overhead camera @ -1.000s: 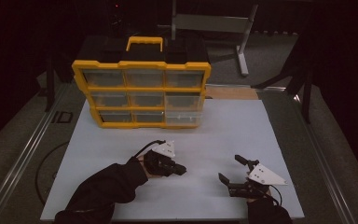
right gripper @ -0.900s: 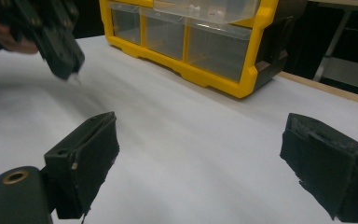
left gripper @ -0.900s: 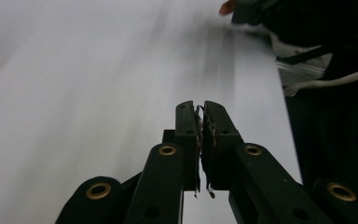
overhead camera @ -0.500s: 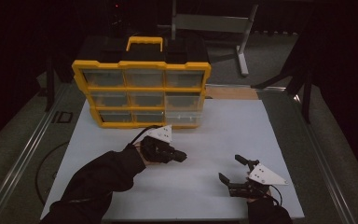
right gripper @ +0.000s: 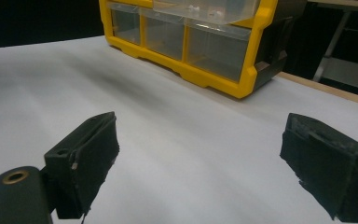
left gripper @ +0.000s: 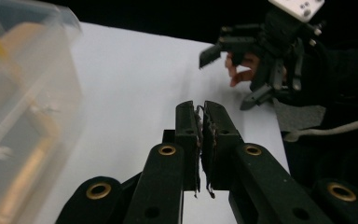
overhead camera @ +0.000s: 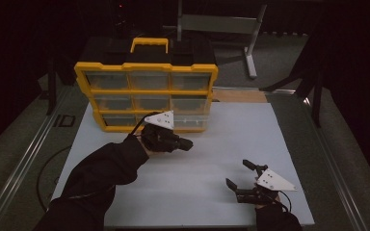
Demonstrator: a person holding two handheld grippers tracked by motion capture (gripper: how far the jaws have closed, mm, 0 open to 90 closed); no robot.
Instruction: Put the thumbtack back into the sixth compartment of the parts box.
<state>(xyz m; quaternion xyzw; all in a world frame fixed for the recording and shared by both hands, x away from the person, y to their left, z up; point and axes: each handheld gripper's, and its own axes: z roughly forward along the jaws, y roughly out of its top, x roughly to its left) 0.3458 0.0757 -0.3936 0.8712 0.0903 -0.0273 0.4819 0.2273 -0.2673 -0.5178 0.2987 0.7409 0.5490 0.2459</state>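
Standing at the far-left part of the white worktop (overhead camera: 250, 144), a yellow-framed organizer (overhead camera: 147, 94) with a yellow carrying handle (overhead camera: 149, 43) on its black top looks to be the object of the work in hand. Its front shows three rows of clear drawers, three to a row. One clear drawer (right gripper: 209, 10) in the right column juts out past the frame in the right tool's view, so a drawer seems to be already partly drawn; whether it is to be pulled out further, filled or pushed home cannot be judged. No drawer shows any contents through its clear walls, though the dim light leaves that uncertain.

Just in front of the organizer's bottom row, the left tool (overhead camera: 185, 144) hovers with its tip pointing toward the right side of the worktop, its jaws pressed together with nothing between them. A blurred clear drawer wall (left gripper: 28, 93) fills the near side of its own view. The right tool (overhead camera: 238, 175) sits well apart, near the front right of the worktop, its jaws spread wide and empty, pointed at the organizer.

Beyond the worktop, a grey metal stand (overhead camera: 221, 24) rises from the floor.
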